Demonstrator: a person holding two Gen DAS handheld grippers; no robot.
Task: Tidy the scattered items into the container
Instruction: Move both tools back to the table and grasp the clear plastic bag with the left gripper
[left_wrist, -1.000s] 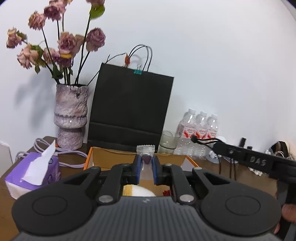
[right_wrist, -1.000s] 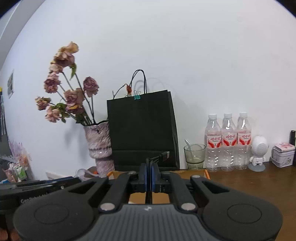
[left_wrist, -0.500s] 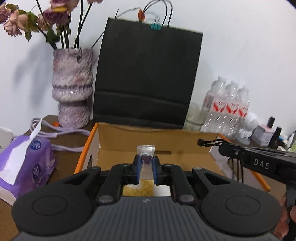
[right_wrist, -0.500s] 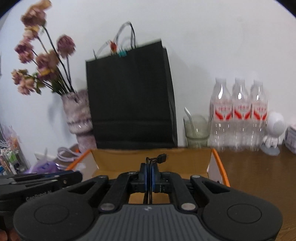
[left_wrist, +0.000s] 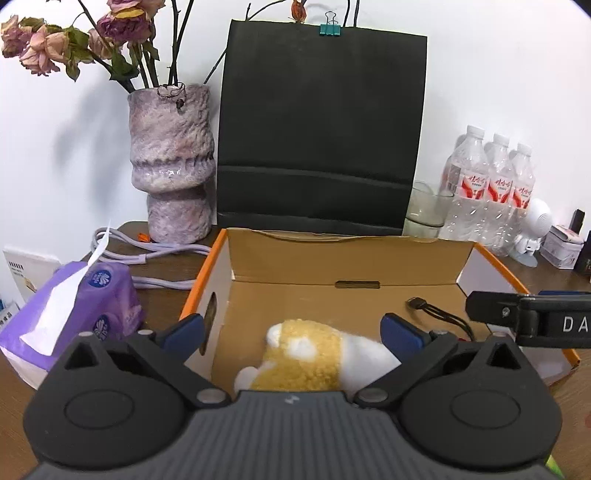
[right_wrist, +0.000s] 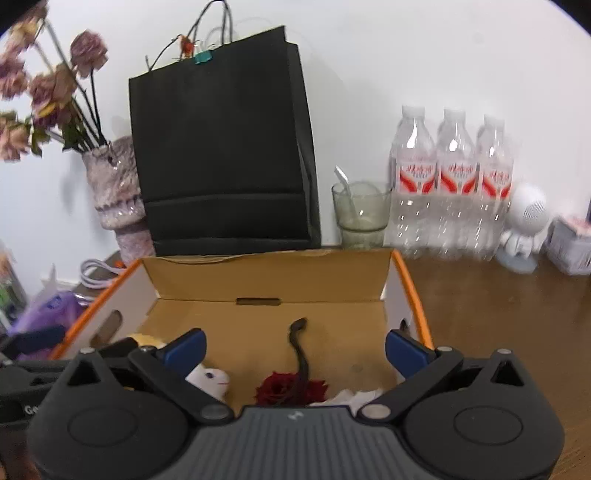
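Observation:
An open cardboard box with orange edges (left_wrist: 221, 254) (right_wrist: 410, 280) sits on the wooden table. My left gripper (left_wrist: 291, 332) is open and empty above the box's left part, over a yellow-and-white plush toy (left_wrist: 306, 354). My right gripper (right_wrist: 293, 349) is open and empty above the box's middle. A black cable (right_wrist: 299, 350) (left_wrist: 439, 314) lies on the box floor, its end over a dark red flower (right_wrist: 288, 391). The white plush head (right_wrist: 208, 376) shows at the left. The small packet is out of sight.
A black paper bag (left_wrist: 321, 136) and a vase of dried roses (left_wrist: 170, 162) stand behind the box. A purple tissue pack (left_wrist: 74, 310) lies left of it. A glass (right_wrist: 360, 214), three water bottles (right_wrist: 450, 177) and a white figurine (right_wrist: 524, 225) stand at the right.
Both grippers moved forward and down over the box and opened. The left let go of the small packet; the right let go of the black cable, which now lies in the box.

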